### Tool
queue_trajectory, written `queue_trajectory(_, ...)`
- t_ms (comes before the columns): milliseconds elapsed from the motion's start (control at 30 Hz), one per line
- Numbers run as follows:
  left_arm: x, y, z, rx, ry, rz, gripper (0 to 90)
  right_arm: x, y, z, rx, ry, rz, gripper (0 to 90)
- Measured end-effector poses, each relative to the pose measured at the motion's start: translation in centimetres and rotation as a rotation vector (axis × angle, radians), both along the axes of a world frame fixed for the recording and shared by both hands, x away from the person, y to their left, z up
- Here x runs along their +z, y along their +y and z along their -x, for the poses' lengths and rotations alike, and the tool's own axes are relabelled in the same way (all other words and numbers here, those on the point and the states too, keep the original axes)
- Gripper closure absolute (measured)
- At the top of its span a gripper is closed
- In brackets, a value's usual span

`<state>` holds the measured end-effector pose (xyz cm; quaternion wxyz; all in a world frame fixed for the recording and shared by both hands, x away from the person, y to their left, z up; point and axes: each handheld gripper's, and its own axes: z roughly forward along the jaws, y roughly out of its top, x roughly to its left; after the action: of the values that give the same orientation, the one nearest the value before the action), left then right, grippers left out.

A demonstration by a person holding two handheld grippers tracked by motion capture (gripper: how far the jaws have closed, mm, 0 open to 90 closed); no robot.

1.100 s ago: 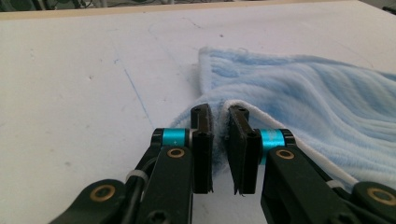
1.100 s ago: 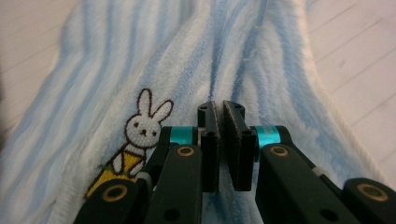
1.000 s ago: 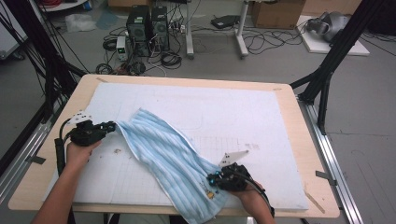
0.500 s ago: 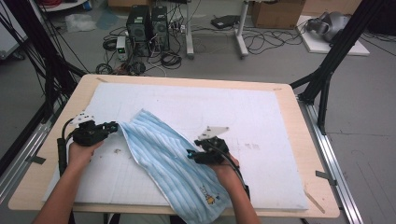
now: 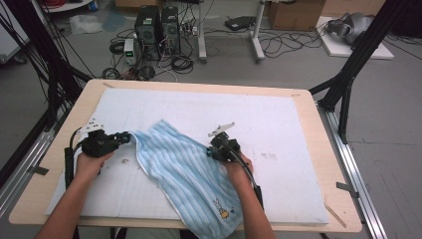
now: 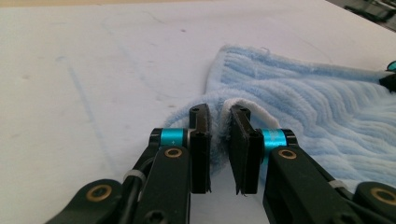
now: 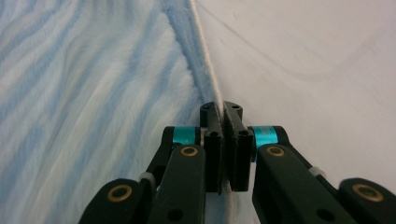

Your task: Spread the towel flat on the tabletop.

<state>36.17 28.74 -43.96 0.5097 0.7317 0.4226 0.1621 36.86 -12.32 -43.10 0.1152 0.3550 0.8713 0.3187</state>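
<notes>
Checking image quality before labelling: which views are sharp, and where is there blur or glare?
High view: soft, evenly lit, no glare. Left gripper view: towel ribs crisp near the jaws, far table washed out. Right gripper view: towel pile soft and smeared at the left edge, jaws sharp.

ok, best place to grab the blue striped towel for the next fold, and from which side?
Probably by its hemmed edges, coming in low along the table from outside the cloth. The towel lies flat, so only the raised hem gives the jaws something to pinch. The left claw already pinches the bunched corner at its left end; the right claw is shut on the right hem.
</notes>
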Motion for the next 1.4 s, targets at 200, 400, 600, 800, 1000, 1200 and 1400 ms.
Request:
queue_trajectory(200, -0.5, -3.3, 0.2, -0.112, 0.006, -0.065, 77.7, -0.1, -4.8, 4.1, -0.032, 0.029, -0.009, 86.9)
queue_trajectory(400, -0.1, -3.7, 0.1, -0.022, -0.020, -0.086, 53.6, 0.4, -6.1, 5.2, -0.055, -0.008, -0.050, 55.7)
queue_trajectory(600, 0.5, -1.9, 0.1, 0.078, -0.071, -0.029, 50.5, 1.8, -4.1, 2.1, -0.091, -0.125, -0.160, 38.5)
queue_trajectory(800, 0.2, -1.4, 0.0, 0.078, -0.045, -0.021, 50.7, 1.6, -0.4, -2.5, -0.076, -0.116, -0.170, 41.2)
queue_trajectory(1000, 0.1, -1.5, 0.0, 0.071, -0.045, -0.016, 51.7, -0.3, 4.3, -5.9, -0.059, -0.061, -0.092, 42.9)
queue_trajectory(1200, 0.0, -1.4, 0.2, 0.065, -0.040, -0.017, 51.9, -0.5, 6.2, -6.5, 0.006, -0.079, 0.016, 82.3)
queue_trajectory(1400, 0.0, -1.2, 0.3, 0.068, -0.036, -0.020, 52.3, 0.9, 1.7, -6.8, -0.188, -0.131, 0.057, 82.8)
